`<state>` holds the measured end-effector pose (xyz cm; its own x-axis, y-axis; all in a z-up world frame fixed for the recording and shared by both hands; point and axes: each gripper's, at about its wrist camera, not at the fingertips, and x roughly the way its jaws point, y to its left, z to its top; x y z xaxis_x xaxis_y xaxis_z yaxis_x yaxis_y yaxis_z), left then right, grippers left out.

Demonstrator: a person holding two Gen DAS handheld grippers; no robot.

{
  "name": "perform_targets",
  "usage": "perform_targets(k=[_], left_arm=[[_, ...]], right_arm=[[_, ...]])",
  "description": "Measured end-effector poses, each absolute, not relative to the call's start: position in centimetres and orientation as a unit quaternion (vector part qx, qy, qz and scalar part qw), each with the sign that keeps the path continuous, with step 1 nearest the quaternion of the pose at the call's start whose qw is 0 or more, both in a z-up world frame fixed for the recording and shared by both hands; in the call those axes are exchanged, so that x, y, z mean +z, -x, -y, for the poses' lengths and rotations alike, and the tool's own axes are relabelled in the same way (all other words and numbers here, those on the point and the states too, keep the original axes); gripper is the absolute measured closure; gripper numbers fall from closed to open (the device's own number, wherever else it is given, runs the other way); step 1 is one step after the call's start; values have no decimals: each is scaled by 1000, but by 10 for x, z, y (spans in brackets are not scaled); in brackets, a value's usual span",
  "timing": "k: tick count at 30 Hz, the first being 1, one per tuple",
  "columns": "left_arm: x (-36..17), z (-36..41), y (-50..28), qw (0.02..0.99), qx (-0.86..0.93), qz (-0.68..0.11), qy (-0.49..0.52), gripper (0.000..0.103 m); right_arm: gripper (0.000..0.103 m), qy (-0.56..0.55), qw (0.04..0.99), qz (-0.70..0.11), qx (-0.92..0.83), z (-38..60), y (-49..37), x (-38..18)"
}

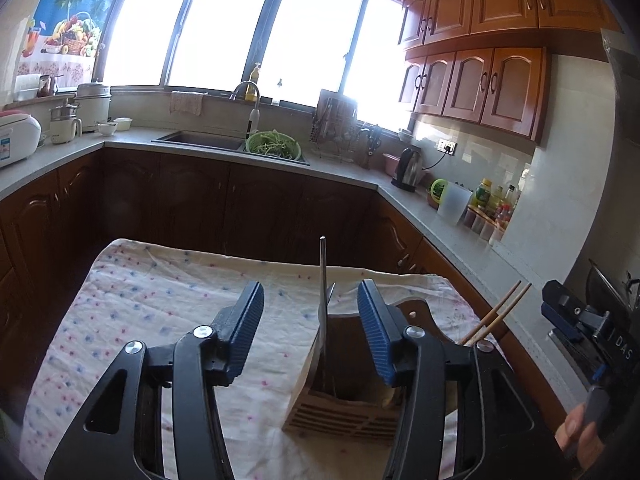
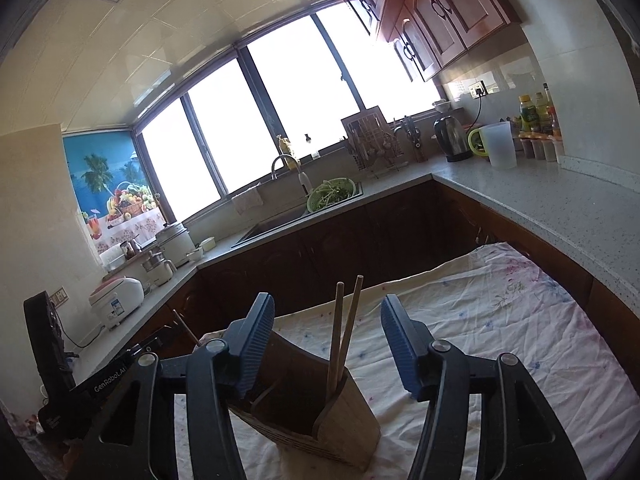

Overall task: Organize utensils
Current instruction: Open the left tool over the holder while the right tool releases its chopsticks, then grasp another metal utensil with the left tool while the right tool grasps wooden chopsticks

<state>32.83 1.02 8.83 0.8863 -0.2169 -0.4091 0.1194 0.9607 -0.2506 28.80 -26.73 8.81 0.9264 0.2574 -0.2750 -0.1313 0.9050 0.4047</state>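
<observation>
Plainly, both grippers stand spread with nothing pinched. The left gripper [image 1: 311, 312] has black metal arms and blue ribbed pads, and between them rises a slim metal utensil [image 1: 322, 280], seen edge-on so that its kind is hard to tell; neither pad touches it. It stands upright in a wooden holder [image 1: 344, 408], a box with slotted sides and a taller curved back panel, set on a crumpled white cloth [image 1: 160, 300] dotted with small pink and blue flowers. The cloth covers the tabletop, and the holder sits toward its near right corner in the left wrist view. The holder's lower right part is hidden behind the gripper's arm. The right gripper [image 2: 328, 344] is of the same make, and its pads flank two plain wooden chopsticks [image 2: 344, 328] without touching them; the sticks lean in the holder's [image 2: 344, 432] right compartment, their lower ends lost in its dark inside. A thin stick lying slanted in the left compartment is too dim to name. At the right edge of the left wrist view a hand [image 1: 580, 432] shows, cut off by the frame. Behind, speckled pale counters [image 2: 540, 208] and dark wooden cabinets run beneath glaring windows that wash out everything outside.
</observation>
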Motion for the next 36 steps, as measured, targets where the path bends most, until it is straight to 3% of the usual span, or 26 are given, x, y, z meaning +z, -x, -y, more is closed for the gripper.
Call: perform_targets(k=[7,10,36], left_arm=[[80,-30,-291,962,-76,-231,121,32],[72,-39,-269,961,-69,-238,125,25],[-1,-45,-141,927,-72,-354,103,25]], right_arm=[[8,-199,962,-148,109,278,-251,87],[8,-196,962,-155,110,280,-234,80],[8,-182,944,-261,89,296,-128,7]])
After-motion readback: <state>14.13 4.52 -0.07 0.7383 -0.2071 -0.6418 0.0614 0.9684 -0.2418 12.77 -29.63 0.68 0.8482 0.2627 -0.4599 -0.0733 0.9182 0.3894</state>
